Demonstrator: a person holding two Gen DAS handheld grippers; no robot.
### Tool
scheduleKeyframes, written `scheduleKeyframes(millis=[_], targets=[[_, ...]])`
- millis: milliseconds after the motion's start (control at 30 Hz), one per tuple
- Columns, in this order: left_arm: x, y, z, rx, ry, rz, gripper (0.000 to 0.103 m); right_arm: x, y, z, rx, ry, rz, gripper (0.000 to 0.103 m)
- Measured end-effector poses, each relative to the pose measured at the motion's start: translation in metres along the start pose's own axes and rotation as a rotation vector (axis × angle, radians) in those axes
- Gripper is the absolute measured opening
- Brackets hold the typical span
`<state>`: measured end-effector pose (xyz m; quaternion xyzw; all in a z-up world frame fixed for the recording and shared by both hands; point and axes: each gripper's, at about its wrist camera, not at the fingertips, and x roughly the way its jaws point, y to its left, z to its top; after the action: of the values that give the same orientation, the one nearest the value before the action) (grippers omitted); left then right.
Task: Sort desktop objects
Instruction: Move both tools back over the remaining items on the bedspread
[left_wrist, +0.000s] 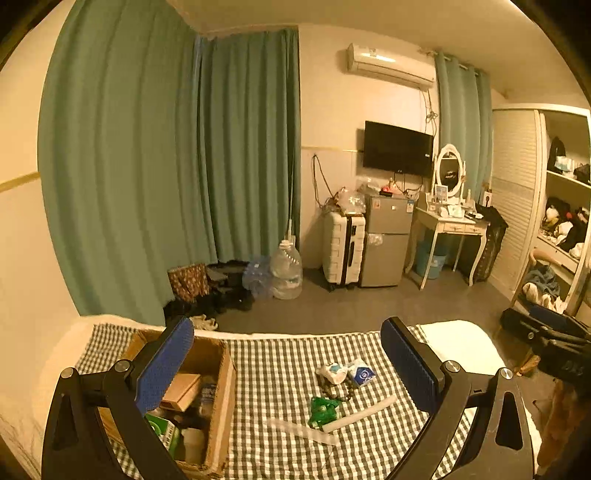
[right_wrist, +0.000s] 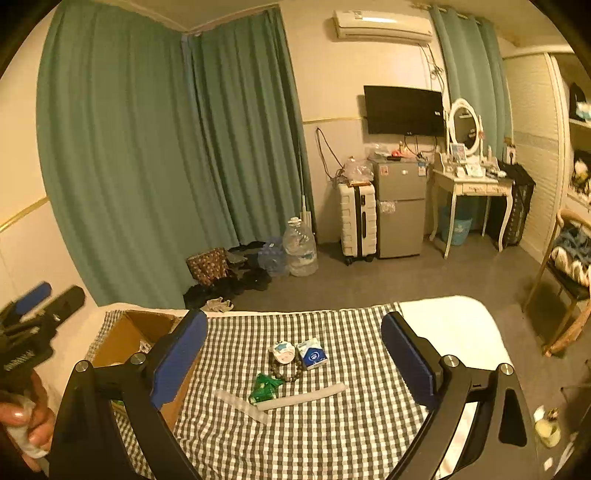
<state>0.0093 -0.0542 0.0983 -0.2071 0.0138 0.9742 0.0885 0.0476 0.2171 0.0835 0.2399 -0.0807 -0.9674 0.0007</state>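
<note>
On the checked cloth (left_wrist: 280, 373) lie a white round packet (left_wrist: 332, 372), a blue-white tissue pack (left_wrist: 361, 373), a dark bead bracelet (left_wrist: 338, 396), a green packet (left_wrist: 323, 410) and two pale strips (left_wrist: 360, 412). An open cardboard box (left_wrist: 221, 398) with several items inside stands at the left. My left gripper (left_wrist: 291, 365) is open and empty above the cloth, its left finger over the box. My right gripper (right_wrist: 295, 358) is open and empty above the same items: tissue pack (right_wrist: 312, 354), green packet (right_wrist: 265, 388), box (right_wrist: 125, 339).
The left gripper's body and the hand holding it show at the left edge of the right wrist view (right_wrist: 26, 332). A white pillow (right_wrist: 454, 325) lies at the cloth's right end. A chair (right_wrist: 569, 266) stands right; suitcase (right_wrist: 356, 219), fridge and water bottle stand beyond.
</note>
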Motion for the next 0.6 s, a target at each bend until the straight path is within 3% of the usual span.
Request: scheduleKeyframes(millis=[267,600], targets=[[0.041,-0.01,-0.025,0.028,0.091,-0.003,0.103,0.036,-0.022,-0.014,0.022,0.055,-0.009,0.096],[0.12,-0.024,-0.065,0.066,0.254,-0.032,0.103,0.099,-0.042,-0.048,0.057,0.173,-0.015,0.096]])
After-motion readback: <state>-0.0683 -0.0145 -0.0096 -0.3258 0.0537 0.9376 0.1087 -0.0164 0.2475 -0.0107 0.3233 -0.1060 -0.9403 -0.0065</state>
